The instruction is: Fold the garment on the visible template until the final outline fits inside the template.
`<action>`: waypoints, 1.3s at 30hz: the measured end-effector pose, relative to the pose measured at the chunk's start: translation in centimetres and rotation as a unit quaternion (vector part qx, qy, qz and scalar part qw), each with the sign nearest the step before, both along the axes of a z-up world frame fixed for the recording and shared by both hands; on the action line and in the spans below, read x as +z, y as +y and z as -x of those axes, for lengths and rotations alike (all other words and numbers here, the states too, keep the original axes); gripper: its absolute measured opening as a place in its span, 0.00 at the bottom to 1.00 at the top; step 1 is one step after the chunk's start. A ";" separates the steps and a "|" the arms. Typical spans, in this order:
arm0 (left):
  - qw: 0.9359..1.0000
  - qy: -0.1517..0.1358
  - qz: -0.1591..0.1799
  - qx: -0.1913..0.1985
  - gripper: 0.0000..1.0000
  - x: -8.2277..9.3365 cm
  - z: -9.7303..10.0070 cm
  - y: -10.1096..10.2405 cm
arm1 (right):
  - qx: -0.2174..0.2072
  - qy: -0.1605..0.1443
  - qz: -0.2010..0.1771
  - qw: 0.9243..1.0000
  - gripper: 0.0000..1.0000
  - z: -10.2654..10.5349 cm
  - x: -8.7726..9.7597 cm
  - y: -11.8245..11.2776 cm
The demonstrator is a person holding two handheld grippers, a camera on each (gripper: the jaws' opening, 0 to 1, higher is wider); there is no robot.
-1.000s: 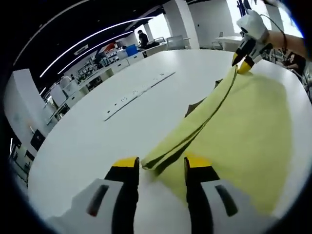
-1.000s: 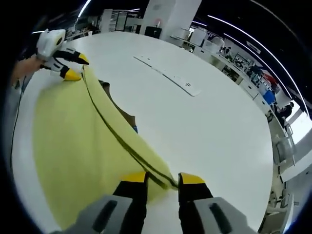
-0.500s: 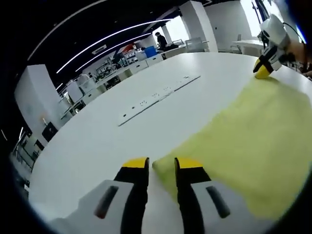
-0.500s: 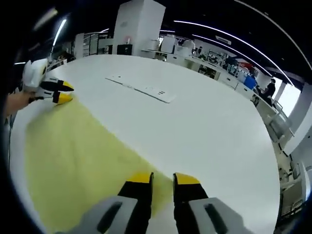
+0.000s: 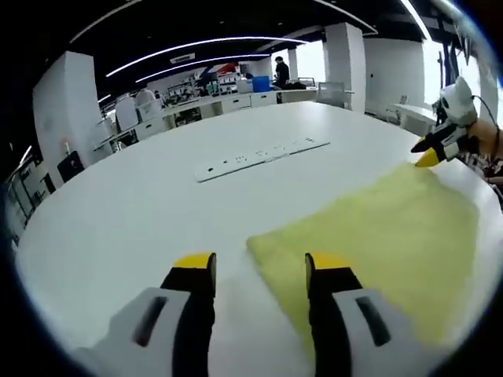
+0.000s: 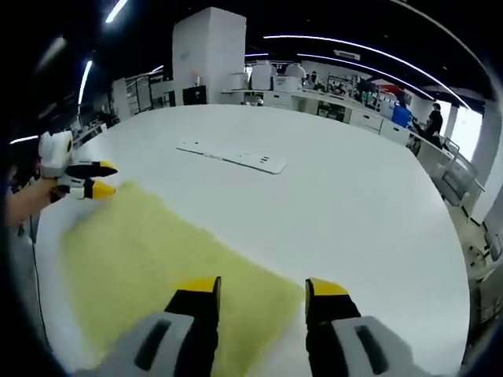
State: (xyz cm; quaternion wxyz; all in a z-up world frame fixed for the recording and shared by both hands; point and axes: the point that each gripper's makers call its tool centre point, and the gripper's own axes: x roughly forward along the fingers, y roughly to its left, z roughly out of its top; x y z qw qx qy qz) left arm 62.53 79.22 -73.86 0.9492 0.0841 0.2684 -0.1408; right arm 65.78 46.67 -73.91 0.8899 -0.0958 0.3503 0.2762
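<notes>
A yellow garment [image 5: 377, 243] lies flat on the white table [image 5: 118, 212]. One of its corners rests just ahead of my left gripper [image 5: 262, 265], whose jaws stand wide apart around that corner without pinching it. At the cloth's far corner the right gripper [image 5: 428, 155] hovers, held by a hand. In the right gripper view the same garment [image 6: 157, 251] spreads to the left. Its near corner sits between the open jaws of my right gripper [image 6: 262, 289]. The left gripper [image 6: 106, 179] shows at the cloth's far left corner with its jaws apart.
A long white socket panel [image 5: 259, 151] is set into the tabletop beyond the cloth, also seen as the socket panel [image 6: 232, 157]. Desks, pillars and a standing person [image 5: 279, 71] fill the background. Chairs [image 6: 460, 184] stand past the table's right edge.
The raised folded edge of the garment came down flat onto the table. Both grippers then went from shut on the cloth to open and let it go.
</notes>
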 end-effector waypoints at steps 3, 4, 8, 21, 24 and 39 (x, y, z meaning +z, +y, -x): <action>1.000 -0.007 0.028 -0.012 0.52 0.9 1.2 -0.3 | 0.002 0.002 -0.015 1.000 0.52 1.1 0.7 0.2; 0.999 -0.010 0.033 -0.015 0.54 1.1 1.4 -0.4 | 0.003 0.003 -0.017 1.000 0.52 1.4 0.9 0.3; 0.999 -0.008 0.043 -0.029 0.59 1.7 3.2 -0.6 | 0.012 0.012 -0.025 1.000 0.58 3.2 1.3 0.6; 0.996 0.002 0.051 -0.068 0.70 1.8 8.0 -0.9 | 0.038 0.031 -0.033 0.998 0.66 8.8 2.3 0.0; 0.995 0.003 0.052 -0.081 0.70 1.7 9.3 -1.3 | 0.050 0.036 -0.034 0.997 0.67 10.0 2.3 -0.1; 0.991 0.035 0.039 -0.119 0.63 0.3 14.2 -1.7 | 0.074 0.061 -0.028 0.995 0.68 15.3 1.3 -1.8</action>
